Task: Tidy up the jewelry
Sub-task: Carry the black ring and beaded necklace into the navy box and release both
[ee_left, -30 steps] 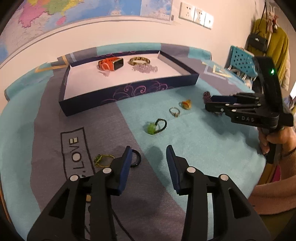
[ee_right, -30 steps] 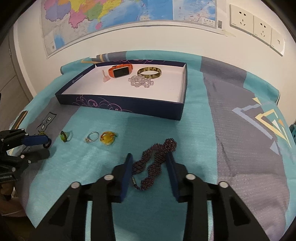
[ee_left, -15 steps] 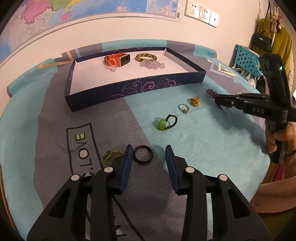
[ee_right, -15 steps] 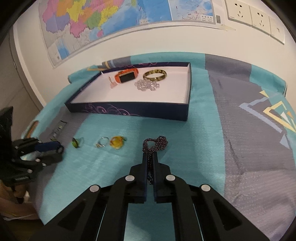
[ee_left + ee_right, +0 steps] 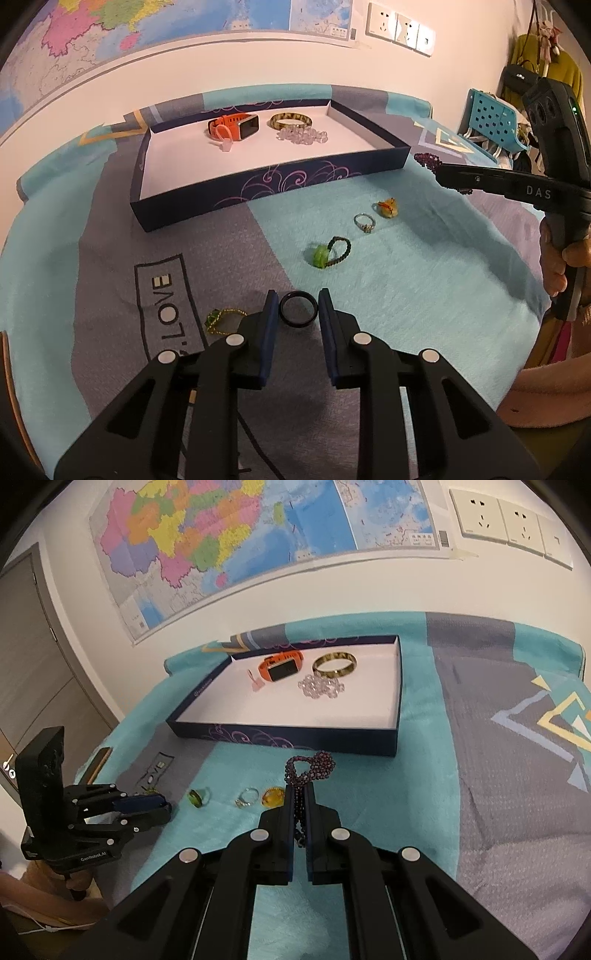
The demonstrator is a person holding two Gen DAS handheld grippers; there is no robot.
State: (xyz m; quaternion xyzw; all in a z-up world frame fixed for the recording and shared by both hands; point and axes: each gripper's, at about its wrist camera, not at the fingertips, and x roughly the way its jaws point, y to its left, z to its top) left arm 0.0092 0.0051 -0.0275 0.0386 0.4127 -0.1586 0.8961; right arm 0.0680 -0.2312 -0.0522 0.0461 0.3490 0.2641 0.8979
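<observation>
Blanket (image 5: 406, 295) (teal-grey) bears tray (image 5: 258, 181), rings (image 5: 364, 222).

Black left gripper (image 5: 295, 306) with blue pads, silver screws, right gripper (image 5: 441, 173) marked DAS, pink sleeve (image 5: 546, 391)

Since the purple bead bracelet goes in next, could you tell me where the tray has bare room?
The tray is bare across its near half. Crowded: its far edge, holding the orange watch, gold bangle and clear beads.

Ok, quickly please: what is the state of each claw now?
Left claw: closing around the black ring, pads not yet pressing on it.
Right claw: shut on the purple beaded bracelet.
</observation>
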